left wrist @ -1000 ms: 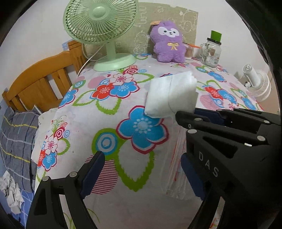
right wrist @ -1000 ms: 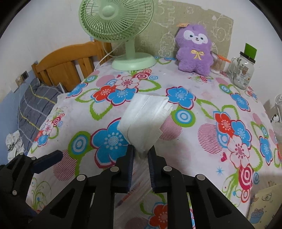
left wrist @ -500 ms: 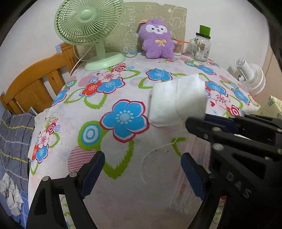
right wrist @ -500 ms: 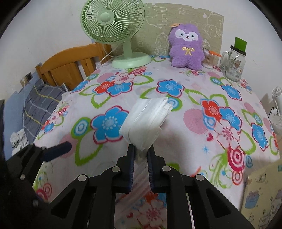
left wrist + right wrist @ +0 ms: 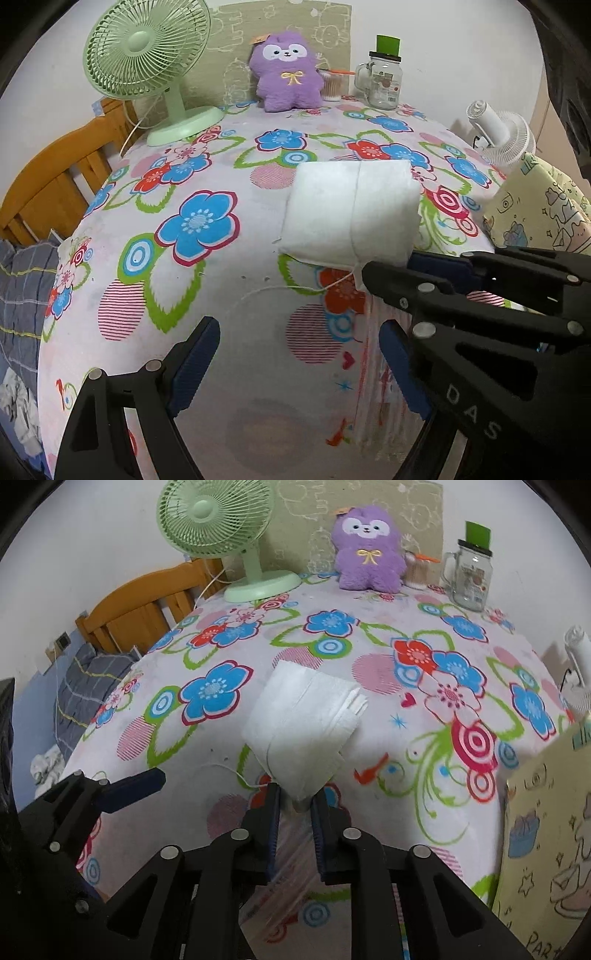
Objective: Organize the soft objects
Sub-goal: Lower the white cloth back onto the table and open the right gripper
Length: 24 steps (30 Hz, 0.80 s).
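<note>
A folded white cloth [image 5: 351,210] [image 5: 303,720] hangs tilted just above the flowered tablecloth [image 5: 184,277]. My right gripper [image 5: 295,797] [image 5: 391,266] pinches its near corner. Its jaws are opening, and the corner still fills the gap between the pads. My left gripper [image 5: 297,332] stands wide open over bare tablecloth, left of and below the cloth, with nothing between its fingers. One of its fingers [image 5: 147,779] shows at the left of the right wrist view. A purple plush toy [image 5: 288,74] [image 5: 369,550] sits upright at the back of the table.
A green desk fan [image 5: 144,55] stands back left and a glass jar [image 5: 382,81] back right. A small white fan [image 5: 498,136] and a yellow printed bag [image 5: 535,206] sit off the right edge. A wooden bed frame [image 5: 55,177] lies left. A clear plastic bag [image 5: 369,369] drapes over the near edge.
Both grippers have moved to the right along the table, the right one carrying the white cloth with it. The gap between the right jaws looks slightly wider. The left gripper stays wide open.
</note>
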Available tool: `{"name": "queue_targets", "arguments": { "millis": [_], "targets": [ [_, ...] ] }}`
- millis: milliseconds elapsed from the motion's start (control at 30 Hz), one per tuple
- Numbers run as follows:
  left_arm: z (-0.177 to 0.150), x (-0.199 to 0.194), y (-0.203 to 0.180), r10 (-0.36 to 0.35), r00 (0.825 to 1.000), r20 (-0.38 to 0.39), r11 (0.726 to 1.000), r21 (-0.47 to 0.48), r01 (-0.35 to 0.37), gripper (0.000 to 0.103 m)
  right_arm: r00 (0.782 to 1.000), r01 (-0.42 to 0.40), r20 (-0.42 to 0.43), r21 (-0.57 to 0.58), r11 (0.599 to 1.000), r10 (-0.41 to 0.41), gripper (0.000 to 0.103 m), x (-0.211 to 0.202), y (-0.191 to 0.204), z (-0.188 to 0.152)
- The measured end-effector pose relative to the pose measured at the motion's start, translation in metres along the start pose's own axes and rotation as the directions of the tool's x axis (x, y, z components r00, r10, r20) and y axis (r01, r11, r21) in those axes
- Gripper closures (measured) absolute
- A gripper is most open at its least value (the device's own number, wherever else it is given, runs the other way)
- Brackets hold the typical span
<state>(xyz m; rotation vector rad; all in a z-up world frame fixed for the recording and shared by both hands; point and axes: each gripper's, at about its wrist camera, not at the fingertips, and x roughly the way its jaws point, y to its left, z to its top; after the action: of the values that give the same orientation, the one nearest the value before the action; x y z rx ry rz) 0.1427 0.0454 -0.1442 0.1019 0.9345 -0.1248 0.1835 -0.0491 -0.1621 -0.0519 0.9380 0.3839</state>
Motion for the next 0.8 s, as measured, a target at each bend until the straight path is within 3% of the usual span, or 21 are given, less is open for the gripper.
{"name": "queue_targets", "arguments": {
  "millis": [33,100,167,533,567,600,633,733,800],
  "targets": [
    [0.0,-0.001,-0.002,0.001,1.0,0.001,1.0,0.001,-0.001,0.014,1.0,-0.003,-0.001,0.006,1.0,0.003,0.072,-0.002,-0.002,-0.002],
    [-0.001,-0.002,-0.007,0.009,1.0,0.004,1.0,0.008,-0.009,0.014,1.0,-0.003,0.003,0.016,1.0,0.003,0.047,-0.006,-0.005,-0.005],
    [-0.002,-0.004,-0.012,0.014,1.0,0.006,1.0,0.016,-0.014,0.014,1.0,0.001,0.025,0.022,1.0,-0.002,0.038,-0.013,-0.008,-0.009],
    [-0.009,-0.009,-0.036,-0.003,1.0,0.01,0.999,0.052,0.003,0.014,0.998,0.038,0.039,0.067,0.997,-0.04,0.03,-0.031,-0.024,-0.024],
    [-0.011,-0.01,-0.038,-0.009,1.0,0.012,0.999,0.052,0.008,0.018,0.998,0.041,0.041,0.071,0.997,-0.044,0.03,-0.033,-0.026,-0.026],
    [-0.012,-0.011,-0.04,-0.018,1.0,0.014,0.999,0.052,0.017,0.032,0.998,0.042,0.043,0.074,0.996,-0.045,0.03,-0.034,-0.027,-0.027],
    [-0.014,-0.011,-0.042,-0.039,0.999,0.014,0.998,0.055,0.038,0.038,0.998,0.043,0.043,0.077,0.996,-0.046,0.03,-0.034,-0.029,-0.028],
    [-0.018,-0.014,-0.05,-0.097,0.995,0.018,0.992,0.084,0.095,0.069,0.998,0.046,0.039,0.089,0.995,-0.05,0.03,-0.034,-0.032,-0.029],
    [-0.018,-0.016,-0.054,-0.111,0.994,0.013,0.989,0.096,0.109,0.081,0.998,0.049,0.037,0.098,0.994,-0.053,0.03,-0.034,-0.035,-0.03]
  ]
}}
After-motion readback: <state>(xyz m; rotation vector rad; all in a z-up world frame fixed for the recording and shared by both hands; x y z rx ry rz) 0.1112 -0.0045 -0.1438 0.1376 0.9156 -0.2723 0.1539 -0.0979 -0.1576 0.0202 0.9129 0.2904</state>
